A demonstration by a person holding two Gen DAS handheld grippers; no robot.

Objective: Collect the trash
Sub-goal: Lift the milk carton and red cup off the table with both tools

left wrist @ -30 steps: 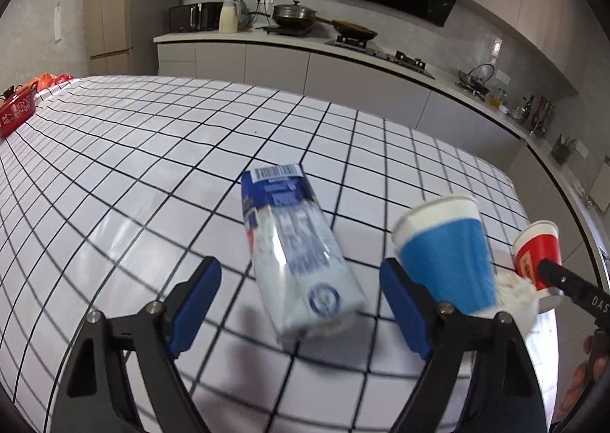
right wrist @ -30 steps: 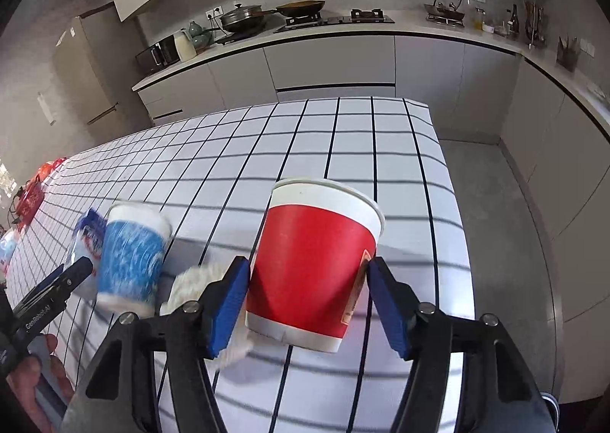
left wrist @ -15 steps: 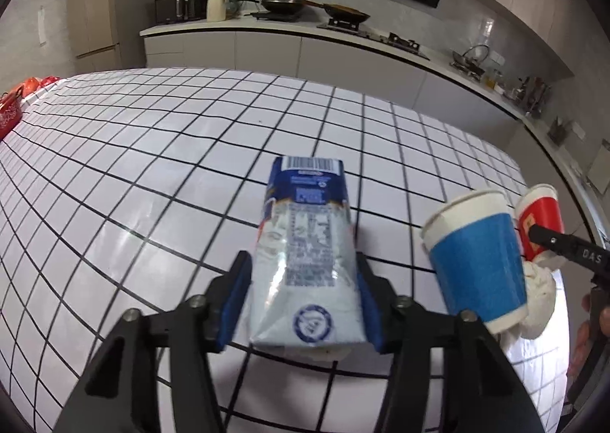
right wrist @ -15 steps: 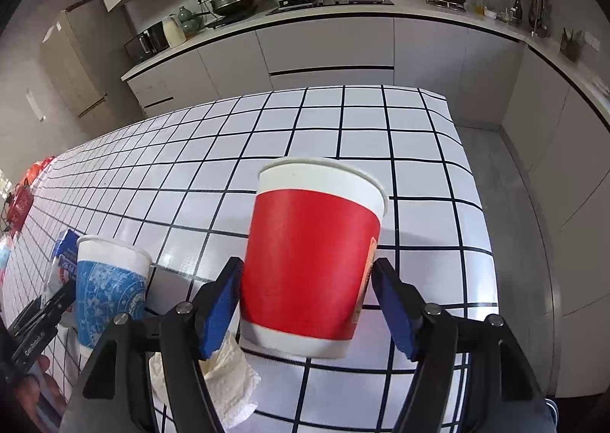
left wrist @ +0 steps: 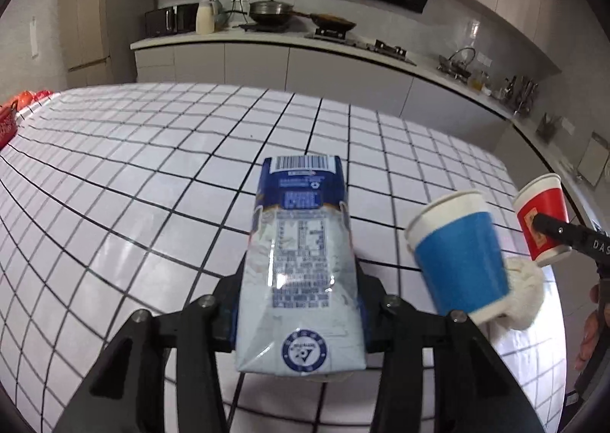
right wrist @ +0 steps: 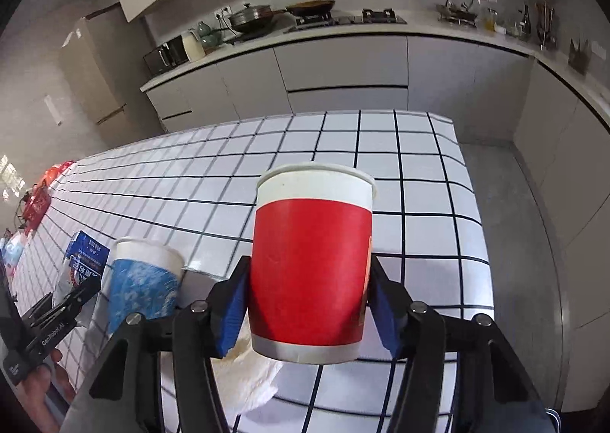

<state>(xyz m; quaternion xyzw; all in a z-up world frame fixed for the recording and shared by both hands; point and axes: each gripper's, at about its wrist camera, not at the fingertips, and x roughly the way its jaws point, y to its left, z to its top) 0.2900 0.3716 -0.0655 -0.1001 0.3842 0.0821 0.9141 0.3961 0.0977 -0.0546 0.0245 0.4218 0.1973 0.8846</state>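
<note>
My left gripper (left wrist: 299, 313) is shut on a blue and white milk carton (left wrist: 301, 273), held off the tiled table. My right gripper (right wrist: 307, 309) is shut on a red paper cup (right wrist: 310, 265), upright and lifted; it also shows in the left wrist view (left wrist: 541, 219). A blue paper cup (left wrist: 459, 255) stands on the table between the two grippers, also in the right wrist view (right wrist: 141, 286). A crumpled white paper towel (right wrist: 248, 376) lies beside it, under the red cup, and shows in the left wrist view (left wrist: 524, 294).
The table (left wrist: 152, 174) has white tiles with black lines; its right edge (right wrist: 472, 204) drops to a grey floor. Red items (right wrist: 38, 200) sit at the far left end. A kitchen counter (left wrist: 343, 48) with pots runs along the back wall.
My left gripper closed on the milk carton and raised it. My right gripper closed on the red cup and lifted it off the table.
</note>
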